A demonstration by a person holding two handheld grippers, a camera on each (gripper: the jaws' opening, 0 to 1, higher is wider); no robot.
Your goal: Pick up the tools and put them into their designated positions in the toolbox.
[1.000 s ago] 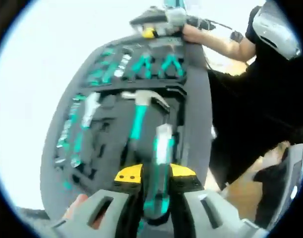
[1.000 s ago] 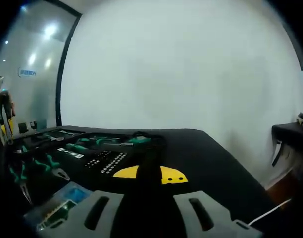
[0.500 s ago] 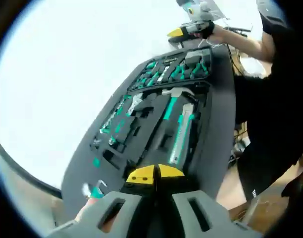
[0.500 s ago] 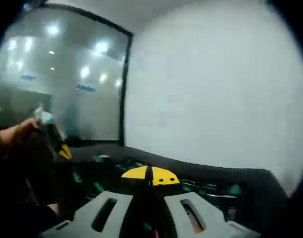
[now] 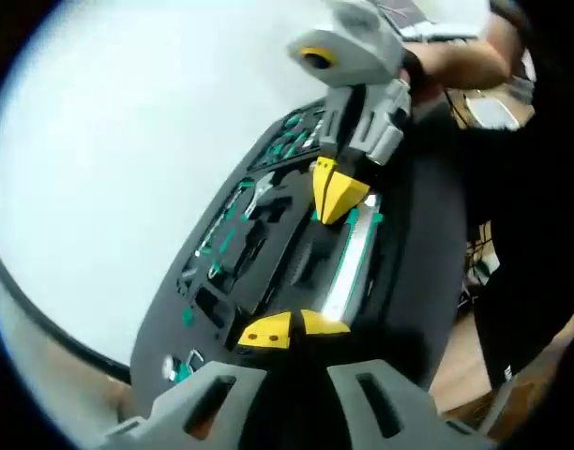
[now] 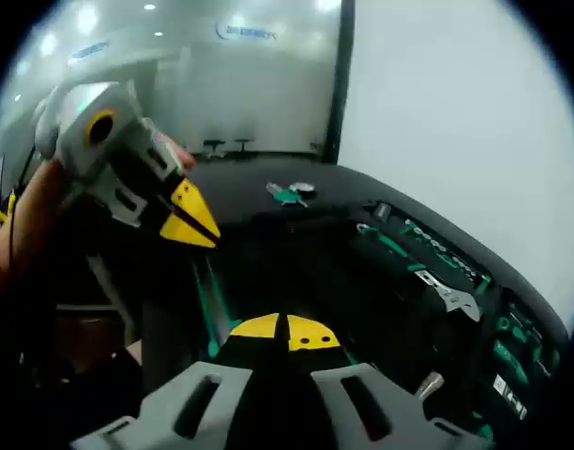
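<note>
The black foam toolbox tray lies open with teal-handled tools in its slots. A long silver and teal tool rests in a slot just beyond my left gripper, which is shut on nothing. My right gripper, shut, hangs over the middle of the tray and hides part of the hammer. In the right gripper view, my right gripper is shut and empty above the tray. The left gripper comes in from the left, held by a hand. A silver wrench sits in a slot to the right.
A small teal item lies on the dark surface outside the slots, near the tray's close corner; it appears again as the teal item at the far side. A person in black stands to the right. A white wall lies behind.
A second ago my left gripper held the silver and teal tool; it now lies in its slot and the jaws are empty. The right gripper has swung in over the tray.
</note>
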